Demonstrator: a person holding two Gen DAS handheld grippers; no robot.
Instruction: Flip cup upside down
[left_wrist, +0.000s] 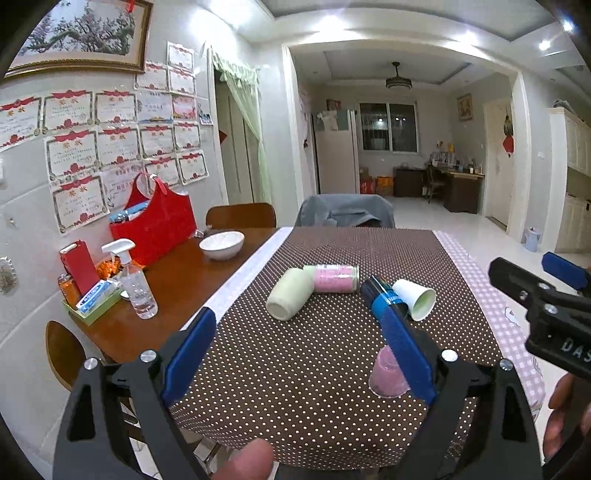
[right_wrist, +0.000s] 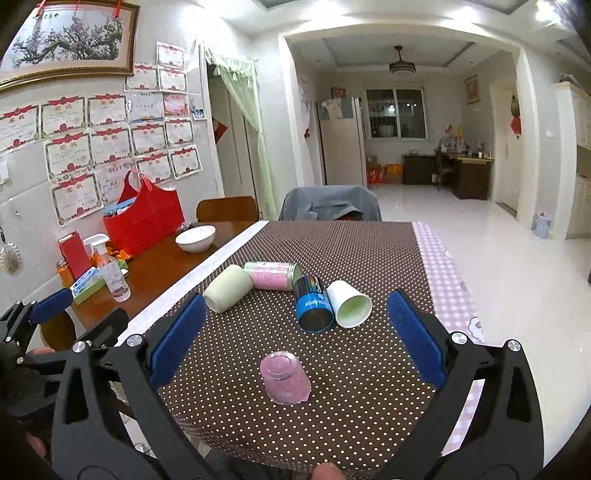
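Pink cup (right_wrist: 283, 380) stands mouth-down on the dotted cloth (right_wrist: 369, 258) near the front edge, so one flip looks done; four cups behind lie on their sides; left gripper (left_wrist: 295, 354) and right gripper (right_wrist: 295, 339) both spread wide, empty.

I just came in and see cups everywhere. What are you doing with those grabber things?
A person holds two open grabbers over the dotted tablecloth, gripping nothing. The pink cup already stands upside down nearest them. The white paper cup, blue cup, pale green cup and pink-banded cup lie on their sides.
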